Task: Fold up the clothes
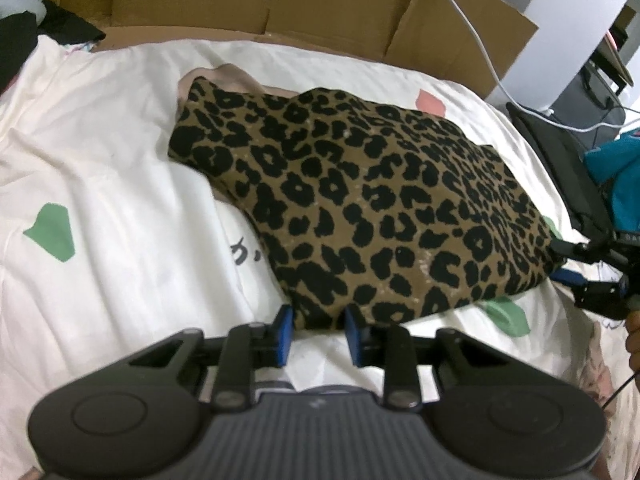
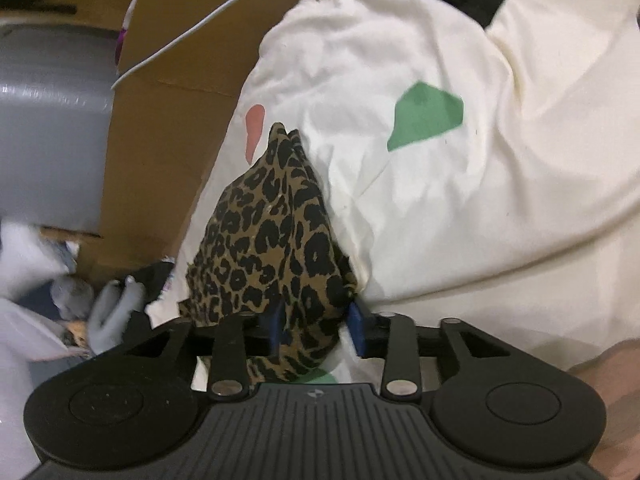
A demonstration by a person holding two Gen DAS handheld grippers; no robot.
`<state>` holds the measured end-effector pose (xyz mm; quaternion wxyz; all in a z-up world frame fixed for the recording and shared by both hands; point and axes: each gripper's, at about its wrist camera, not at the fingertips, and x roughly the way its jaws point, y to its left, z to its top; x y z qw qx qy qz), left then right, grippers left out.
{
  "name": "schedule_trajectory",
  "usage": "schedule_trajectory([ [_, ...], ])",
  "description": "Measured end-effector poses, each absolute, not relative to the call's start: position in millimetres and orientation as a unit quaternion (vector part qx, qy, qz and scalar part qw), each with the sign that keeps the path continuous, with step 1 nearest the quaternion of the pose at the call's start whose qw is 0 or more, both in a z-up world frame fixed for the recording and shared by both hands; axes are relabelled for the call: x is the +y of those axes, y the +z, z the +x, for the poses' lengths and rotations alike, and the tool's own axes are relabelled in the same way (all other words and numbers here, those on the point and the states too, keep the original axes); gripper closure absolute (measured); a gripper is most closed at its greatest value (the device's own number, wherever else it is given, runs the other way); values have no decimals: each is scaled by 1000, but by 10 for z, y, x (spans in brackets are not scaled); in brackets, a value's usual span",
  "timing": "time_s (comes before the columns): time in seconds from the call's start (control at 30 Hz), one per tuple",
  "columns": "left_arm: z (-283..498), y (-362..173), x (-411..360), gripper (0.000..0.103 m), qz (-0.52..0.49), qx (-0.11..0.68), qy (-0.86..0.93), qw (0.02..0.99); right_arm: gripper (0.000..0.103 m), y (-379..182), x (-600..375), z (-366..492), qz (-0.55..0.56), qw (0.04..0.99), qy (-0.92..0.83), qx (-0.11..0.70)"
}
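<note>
A leopard-print garment [image 1: 360,208] lies folded on a white bed sheet [image 1: 100,160] with green and pink patches. A pale pink piece of cloth [image 1: 232,76] shows under its far end. My left gripper [image 1: 318,330] has its blue pads on either side of the garment's near edge, with fabric between them. My right gripper [image 2: 318,330] holds the garment's other corner [image 2: 280,240], bunched between its blue pads. The right gripper also shows in the left wrist view [image 1: 576,264] at the garment's right edge.
Cardboard box walls [image 1: 280,0] stand behind the bed. A white cable [image 1: 480,48] runs over the box. Black cloth [image 1: 52,28] lies at the far left. A teal item [image 1: 620,184] and dark bag [image 1: 560,152] sit at the right. Grey and white clothes [image 2: 60,292] lie beside the bed.
</note>
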<state>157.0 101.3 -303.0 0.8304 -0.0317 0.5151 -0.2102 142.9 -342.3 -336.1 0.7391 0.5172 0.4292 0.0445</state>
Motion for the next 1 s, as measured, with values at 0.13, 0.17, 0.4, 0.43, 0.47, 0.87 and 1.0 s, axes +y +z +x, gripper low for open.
schedule_trajectory([
  [0.13, 1572, -3035, 1021, 73, -35, 516, -209, 830, 59, -3344, -3388, 1441, 523, 728, 57, 440],
  [0.17, 1574, -3036, 1023, 73, -36, 517, -208, 830, 59, -3358, -3365, 1439, 528, 721, 63, 444],
  [0.4, 1574, -3036, 1026, 73, -42, 517, -206, 830, 59, -3473, -3148, 1478, 523, 703, 91, 473],
  [0.43, 1575, -3035, 1030, 74, -45, 516, -206, 830, 59, -3485, -3124, 1490, 519, 704, 91, 475],
  [0.47, 1575, -3033, 1036, 74, -48, 515, -206, 830, 59, -3488, -3137, 1492, 519, 706, 86, 474],
  [0.87, 1580, -3116, 1191, 70, -122, 506, -229, 823, 70, -3517, -3356, 1497, 535, 725, 32, 432],
  [1.0, 1595, -3227, 1170, 70, -121, 503, -234, 824, 71, -3570, -3371, 1523, 544, 717, 36, 434],
])
